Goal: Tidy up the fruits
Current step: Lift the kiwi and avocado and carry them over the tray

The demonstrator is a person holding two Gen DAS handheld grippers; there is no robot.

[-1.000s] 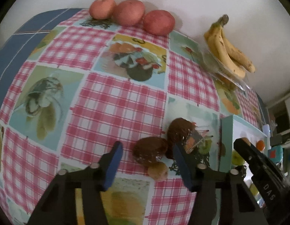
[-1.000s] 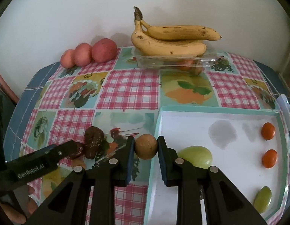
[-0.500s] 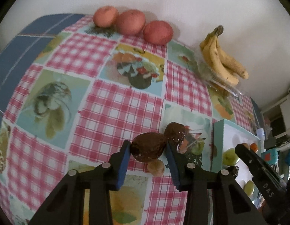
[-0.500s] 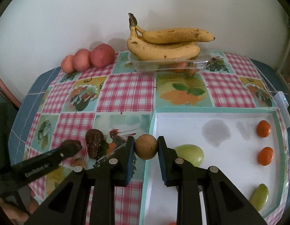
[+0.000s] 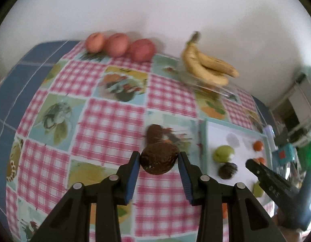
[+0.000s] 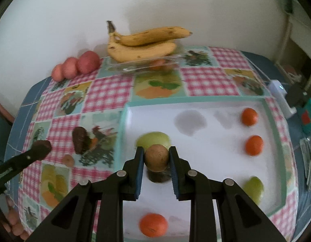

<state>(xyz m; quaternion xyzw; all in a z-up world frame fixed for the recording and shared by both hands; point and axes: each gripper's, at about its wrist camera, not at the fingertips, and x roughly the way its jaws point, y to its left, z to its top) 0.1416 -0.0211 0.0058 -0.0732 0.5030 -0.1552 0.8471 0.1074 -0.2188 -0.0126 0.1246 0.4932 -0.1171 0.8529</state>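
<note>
One fruit [image 5: 159,161] inside each gripper [image 5: 158,164].

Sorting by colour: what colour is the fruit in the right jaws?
Tan-brown fruit, clearest in the right wrist view.

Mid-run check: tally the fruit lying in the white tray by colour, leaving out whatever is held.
Orange fruit: 3
Green fruit: 2
Dark fruit: 1
Total: 6 in the tray
Not counted: tan fruit in the right gripper, brown fruit in the left gripper.
</note>
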